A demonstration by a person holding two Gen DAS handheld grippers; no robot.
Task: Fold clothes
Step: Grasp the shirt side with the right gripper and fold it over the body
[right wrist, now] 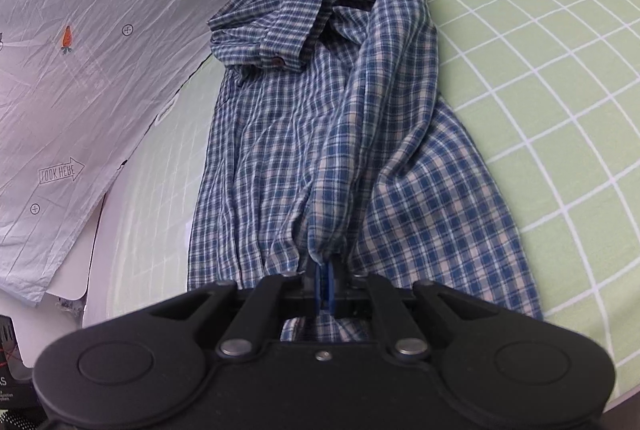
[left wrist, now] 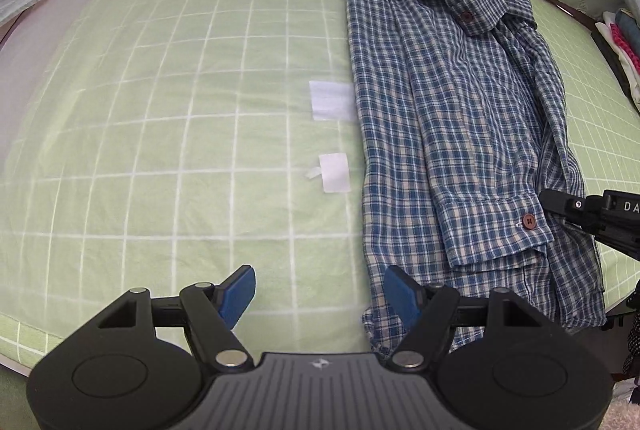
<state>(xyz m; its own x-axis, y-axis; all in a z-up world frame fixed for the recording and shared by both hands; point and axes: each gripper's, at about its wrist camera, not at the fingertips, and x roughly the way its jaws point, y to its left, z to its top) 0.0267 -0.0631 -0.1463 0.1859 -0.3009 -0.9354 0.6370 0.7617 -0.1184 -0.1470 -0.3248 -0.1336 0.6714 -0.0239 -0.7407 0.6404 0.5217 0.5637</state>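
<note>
On the green grid-patterned bench [left wrist: 168,117], a blue plaid shirt [left wrist: 440,133] lies lengthwise toward its right side. The right gripper [right wrist: 325,284] pinches the shirt's near edge; the left gripper [left wrist: 320,294] hovers open beside it.

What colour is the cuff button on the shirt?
Dark reddish-brown, on the cuff button of the shirt; clearest in the left wrist view.

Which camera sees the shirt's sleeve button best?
The left wrist view: the brown cuff button faces the camera on the plaid shirt. The right wrist view shows only a small, distant button near the far cuff.
</note>
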